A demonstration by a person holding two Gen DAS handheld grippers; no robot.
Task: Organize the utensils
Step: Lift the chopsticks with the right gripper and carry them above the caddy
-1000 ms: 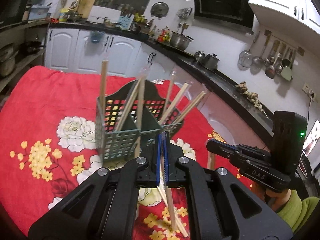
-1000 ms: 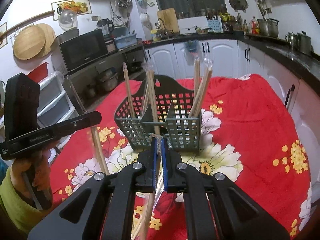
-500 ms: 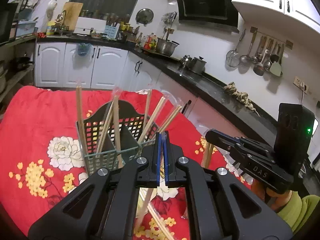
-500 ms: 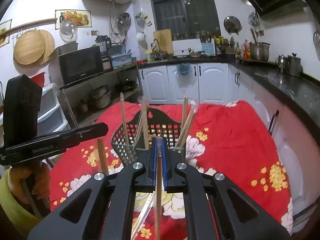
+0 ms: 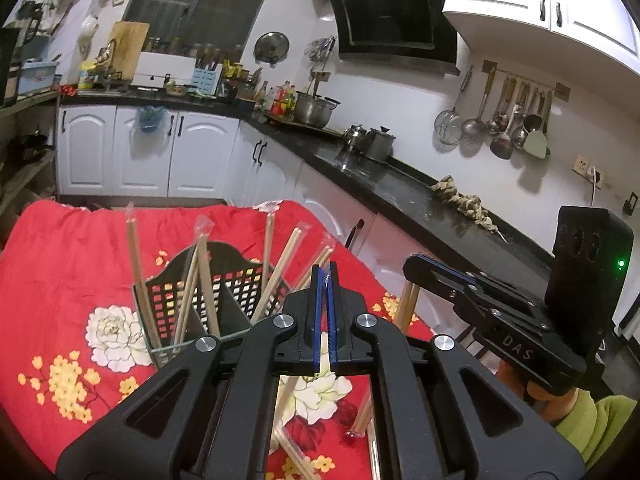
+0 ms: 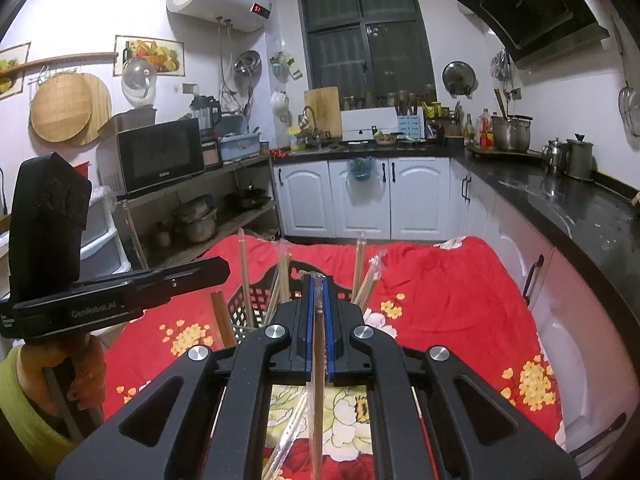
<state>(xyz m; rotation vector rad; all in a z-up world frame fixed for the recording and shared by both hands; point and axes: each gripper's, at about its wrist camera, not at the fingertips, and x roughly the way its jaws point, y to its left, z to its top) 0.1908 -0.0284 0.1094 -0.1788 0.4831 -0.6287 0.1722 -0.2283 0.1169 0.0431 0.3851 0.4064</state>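
my right gripper (image 6: 318, 292) is clamped on a wrapped chopstick (image 6: 318, 380), long axis six-to-twelve; the basket (image 6: 256, 308) waits at eleven o'clock, slightly nearer my left gripper (image 5: 326, 280), also clamped.

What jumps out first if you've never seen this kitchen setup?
The bright red flowered tablecloth fills the lower half of both views. On it stands a dark lattice utensil basket bristling with wrapped chopsticks. Up close, the left tongs and right tongs each pinch a chopstick pack.
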